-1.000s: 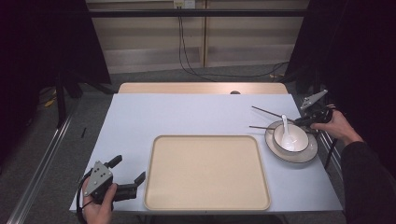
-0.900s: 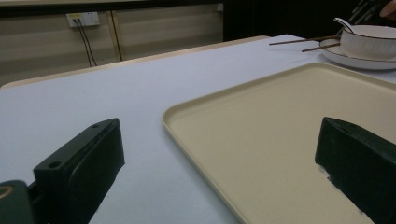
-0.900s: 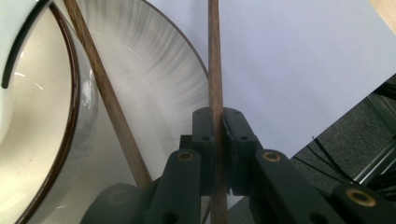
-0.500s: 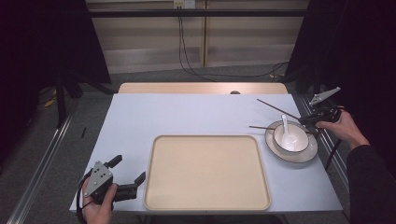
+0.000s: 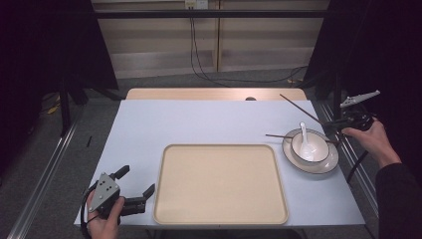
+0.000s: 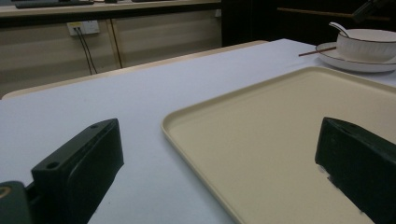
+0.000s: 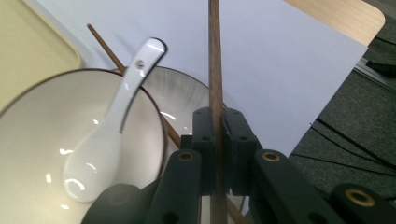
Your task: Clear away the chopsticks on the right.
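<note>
Landmark taken: the beige tray (image 5: 221, 184), lying empty at the near middle of the white bench (image 5: 199, 122).

Nearest, at the tray's near left corner, the left gripper (image 5: 135, 189) is held low over the bench edge by a hand. Its jaws are spread wide and nothing is caught between them; in the left gripper view one jaw is seen over bare bench and the other over the tray's surface (image 6: 280, 135).

Just beyond the tray's far right corner, a plate (image 5: 328, 167) is set on the bench, and a white bowl (image 5: 318, 152) is seated on it. A white spoon (image 5: 304, 137) is leaned inside the bowl, its handle raised toward the far side. One chopstick (image 5: 278, 136) is laid across the plate's rim beside the bowl, its tip directed left over the bench, past the tray's far edge.

Farther right of the tray, past the plate, the right gripper (image 5: 332, 124) is held above the bench edge by the other hand. Its jaws are clamped tight on a second chopstick (image 5: 298, 108), which is lifted clear of the plate and slanted up and away toward the bench's far side. In the right gripper view this chopstick (image 7: 215, 65) is seen pinched between the pads, above the bowl (image 7: 56, 140) and spoon (image 7: 116, 116).
</note>
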Available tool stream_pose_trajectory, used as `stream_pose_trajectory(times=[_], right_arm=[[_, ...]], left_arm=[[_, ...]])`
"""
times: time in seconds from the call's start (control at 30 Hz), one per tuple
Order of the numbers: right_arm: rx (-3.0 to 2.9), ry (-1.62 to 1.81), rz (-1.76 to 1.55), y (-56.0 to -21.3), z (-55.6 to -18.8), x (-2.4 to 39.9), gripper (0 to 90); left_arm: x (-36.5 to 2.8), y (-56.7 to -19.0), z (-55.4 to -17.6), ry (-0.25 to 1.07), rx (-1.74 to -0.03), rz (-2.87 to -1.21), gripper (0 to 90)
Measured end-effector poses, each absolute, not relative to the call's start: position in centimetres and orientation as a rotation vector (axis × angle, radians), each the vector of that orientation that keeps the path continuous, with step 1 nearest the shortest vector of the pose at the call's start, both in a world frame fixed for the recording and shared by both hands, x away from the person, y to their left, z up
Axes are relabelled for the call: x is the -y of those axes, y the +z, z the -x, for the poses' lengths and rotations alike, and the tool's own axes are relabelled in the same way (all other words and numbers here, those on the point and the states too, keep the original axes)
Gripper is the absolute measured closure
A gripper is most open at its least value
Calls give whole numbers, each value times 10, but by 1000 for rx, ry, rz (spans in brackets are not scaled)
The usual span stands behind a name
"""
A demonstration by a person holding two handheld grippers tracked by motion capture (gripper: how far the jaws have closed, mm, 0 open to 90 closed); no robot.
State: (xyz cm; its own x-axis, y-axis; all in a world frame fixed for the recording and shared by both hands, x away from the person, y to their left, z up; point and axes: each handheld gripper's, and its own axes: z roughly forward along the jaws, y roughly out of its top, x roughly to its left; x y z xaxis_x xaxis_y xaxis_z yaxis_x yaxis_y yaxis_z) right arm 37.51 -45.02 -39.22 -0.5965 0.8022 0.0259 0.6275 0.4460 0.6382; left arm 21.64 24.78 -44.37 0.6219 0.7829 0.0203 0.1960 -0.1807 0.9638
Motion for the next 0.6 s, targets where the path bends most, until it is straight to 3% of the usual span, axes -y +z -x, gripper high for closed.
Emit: stream_pose_trajectory(times=[0.6], right_arm=[[-2283, 1155, -1324, -371, -304, 430, 853]], left_arm=[[-245, -444, -215, 633, -802, -1694, 10]])
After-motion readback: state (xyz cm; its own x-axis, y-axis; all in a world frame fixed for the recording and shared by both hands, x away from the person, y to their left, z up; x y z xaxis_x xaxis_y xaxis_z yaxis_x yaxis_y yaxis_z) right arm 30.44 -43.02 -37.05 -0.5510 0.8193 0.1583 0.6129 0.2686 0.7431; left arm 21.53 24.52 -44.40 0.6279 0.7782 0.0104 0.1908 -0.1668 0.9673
